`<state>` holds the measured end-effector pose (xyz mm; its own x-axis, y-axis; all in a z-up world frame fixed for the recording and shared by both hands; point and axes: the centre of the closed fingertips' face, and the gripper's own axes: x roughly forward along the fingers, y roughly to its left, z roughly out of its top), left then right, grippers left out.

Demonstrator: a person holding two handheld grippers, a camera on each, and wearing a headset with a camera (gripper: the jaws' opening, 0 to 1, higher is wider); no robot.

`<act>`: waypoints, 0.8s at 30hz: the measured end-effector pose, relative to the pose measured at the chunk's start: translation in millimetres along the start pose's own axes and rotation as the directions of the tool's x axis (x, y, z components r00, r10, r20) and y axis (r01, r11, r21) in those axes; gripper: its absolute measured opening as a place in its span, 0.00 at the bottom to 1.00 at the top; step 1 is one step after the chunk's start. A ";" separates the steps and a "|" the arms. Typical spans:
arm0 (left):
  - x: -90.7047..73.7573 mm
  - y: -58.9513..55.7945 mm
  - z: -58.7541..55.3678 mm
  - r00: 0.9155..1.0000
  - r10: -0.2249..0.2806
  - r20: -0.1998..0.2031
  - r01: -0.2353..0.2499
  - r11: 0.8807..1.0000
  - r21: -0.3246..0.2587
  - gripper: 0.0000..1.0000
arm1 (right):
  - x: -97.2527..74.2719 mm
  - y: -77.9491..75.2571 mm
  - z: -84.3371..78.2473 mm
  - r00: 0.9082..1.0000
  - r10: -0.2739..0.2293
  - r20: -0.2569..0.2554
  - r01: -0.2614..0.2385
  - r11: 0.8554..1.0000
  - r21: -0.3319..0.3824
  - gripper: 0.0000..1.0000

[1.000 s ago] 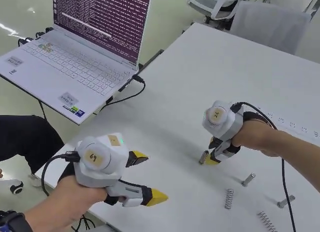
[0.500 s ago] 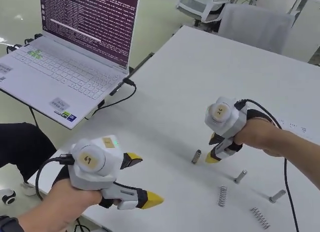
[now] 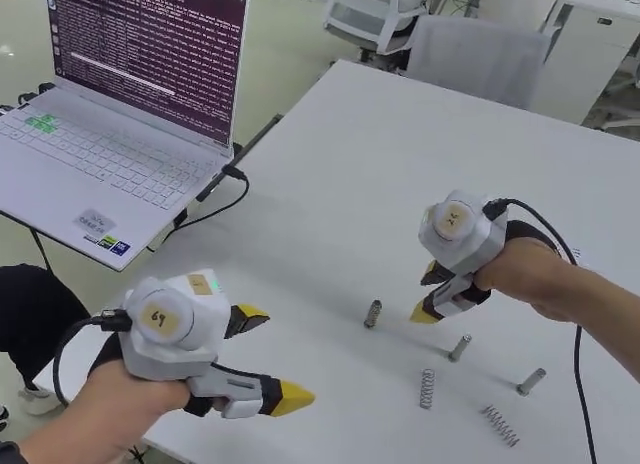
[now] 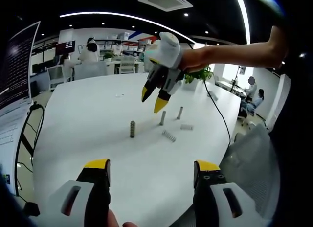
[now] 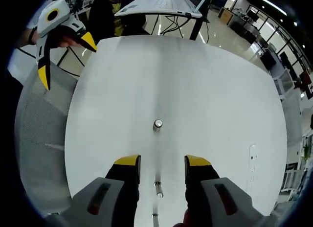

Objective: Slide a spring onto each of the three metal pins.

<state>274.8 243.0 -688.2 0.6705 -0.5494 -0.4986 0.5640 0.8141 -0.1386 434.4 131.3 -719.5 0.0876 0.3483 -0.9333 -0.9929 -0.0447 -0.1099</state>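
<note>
Grippers open, one pin sprung.
Left gripper [image 3: 278, 354] and right gripper [image 3: 425, 296] gape empty. The sprung pin [image 3: 373, 314] stands upright near the right tips; a bare pin [image 3: 460, 347], another pin [image 3: 531, 381], a loose spring [image 3: 427, 388] and a second spring [image 3: 497, 425] sit alongside.

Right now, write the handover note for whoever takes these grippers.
Left gripper: open, empty, at the table's near edge.
Right gripper: open, empty, beside the finished pin, which stands with its spring on.
Done: one of three.
Left: bare pin, second bare pin, loose spring, second loose spring, all on the table near the right gripper.
</note>
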 end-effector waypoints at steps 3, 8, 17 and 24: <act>0.4 -0.4 1.0 1.000 -0.002 -0.002 0.002 1.000 -0.001 0.67 | -8.2 -0.8 -3.7 1.000 -0.012 0.028 0.011 0.999 0.040 0.34; 1.4 -1.4 3.5 1.000 -0.003 0.002 0.003 1.000 -0.001 0.68 | -21.1 -2.5 -14.0 0.998 -0.042 0.048 0.038 0.995 0.087 0.34; 4.4 -6.6 3.9 1.000 -0.020 -0.009 0.020 1.000 0.011 0.72 | -40.2 -2.3 -29.4 0.990 -0.094 0.109 0.071 0.977 0.204 0.37; 7.7 -9.4 7.1 0.999 -0.033 -0.016 0.033 0.999 0.020 0.75 | -52.6 2.7 -47.5 0.981 -0.127 0.147 0.078 0.952 0.296 0.38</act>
<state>278.1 229.8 -684.7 0.6440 -0.5728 -0.5071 0.5954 0.7915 -0.1378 430.9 68.4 -687.0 0.1998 0.4852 -0.8512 -0.9621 0.2619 -0.0766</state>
